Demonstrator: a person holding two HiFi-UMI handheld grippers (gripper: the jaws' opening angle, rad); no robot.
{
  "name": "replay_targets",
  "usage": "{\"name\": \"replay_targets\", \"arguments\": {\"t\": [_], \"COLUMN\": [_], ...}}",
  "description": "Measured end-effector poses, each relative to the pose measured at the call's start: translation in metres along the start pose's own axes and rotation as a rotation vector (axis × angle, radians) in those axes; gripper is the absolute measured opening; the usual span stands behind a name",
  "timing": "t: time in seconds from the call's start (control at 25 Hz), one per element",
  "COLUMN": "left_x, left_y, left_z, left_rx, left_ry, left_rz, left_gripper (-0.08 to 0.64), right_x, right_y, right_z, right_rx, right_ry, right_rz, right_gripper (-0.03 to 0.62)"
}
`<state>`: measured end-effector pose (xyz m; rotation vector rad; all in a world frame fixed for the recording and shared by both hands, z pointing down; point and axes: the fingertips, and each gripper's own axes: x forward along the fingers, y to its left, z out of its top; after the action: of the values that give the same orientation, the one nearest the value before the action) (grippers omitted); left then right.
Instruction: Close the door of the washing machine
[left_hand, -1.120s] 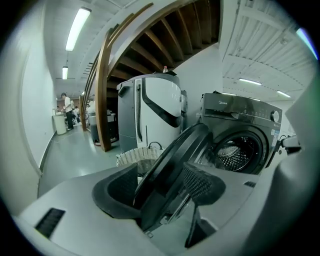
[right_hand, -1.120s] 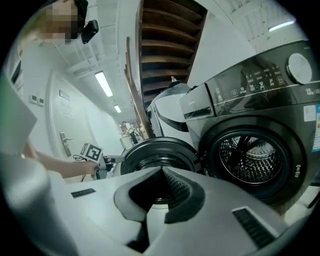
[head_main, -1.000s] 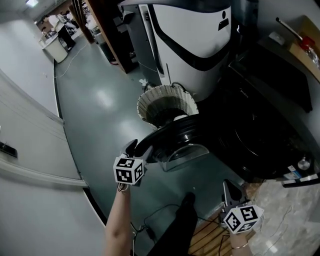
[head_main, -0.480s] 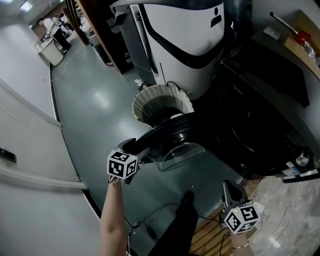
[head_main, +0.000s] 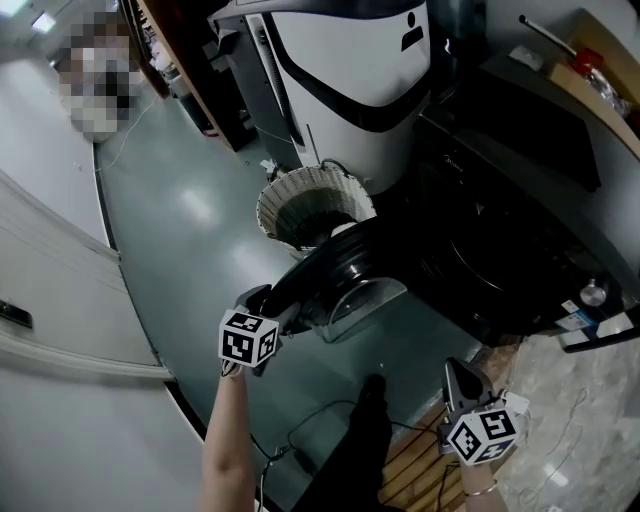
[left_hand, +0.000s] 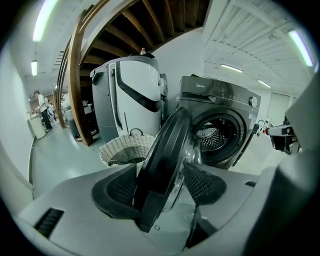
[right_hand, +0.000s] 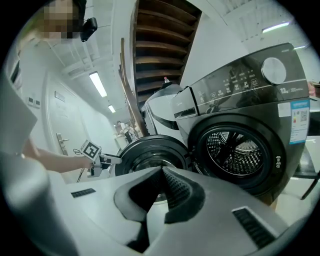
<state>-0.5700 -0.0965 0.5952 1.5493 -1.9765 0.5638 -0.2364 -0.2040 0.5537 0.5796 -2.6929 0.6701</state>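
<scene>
A: Hanging wide open off the washer (head_main: 500, 260), the door (head_main: 325, 275) stands edge-on to the left gripper (head_main: 272, 303), which is clamped across its rim.

B: Why the rim?

A: It's farthest from where the door pivots on the washer, I'd say, so it gives the most leverage for the push home.

B: And the right gripper (right_hand: 162, 172)?

A: Pinched closed on nothing, low in front of the washer, clear of the door's arc. The drum (right_hand: 235, 152) mouth looks unobstructed, so nothing should snag.
</scene>
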Motion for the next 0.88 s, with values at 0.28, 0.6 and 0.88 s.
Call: {"name": "replay_targets", "arguments": {"t": [0.28, 0.6, 0.88], "left_x": [-0.022, -0.049, -0.065], "left_y": [-0.047, -0.112, -0.173], "left_z": [-0.017, -0.034, -0.042], "left_rx": [0.004, 0.004, -0.019], "left_ry": [0.01, 0.012, 0.006], "left_rz": [-0.008, -0.036, -0.09], "left_gripper": [0.322, 0.302, 0.288], "right_x": [-0.056, -0.127, -0.186], "right_y": [0.007, 0.015, 0.014], "right_z": [-0.01, -0.02, -0.033], "right_rx": [0.01, 0.009, 0.019], "right_ry": [-0.023, -0.057, -0.064], "right_rz": [-0.041, -0.091, -0.14], "right_gripper": [0.006, 0.006, 0.006]}}
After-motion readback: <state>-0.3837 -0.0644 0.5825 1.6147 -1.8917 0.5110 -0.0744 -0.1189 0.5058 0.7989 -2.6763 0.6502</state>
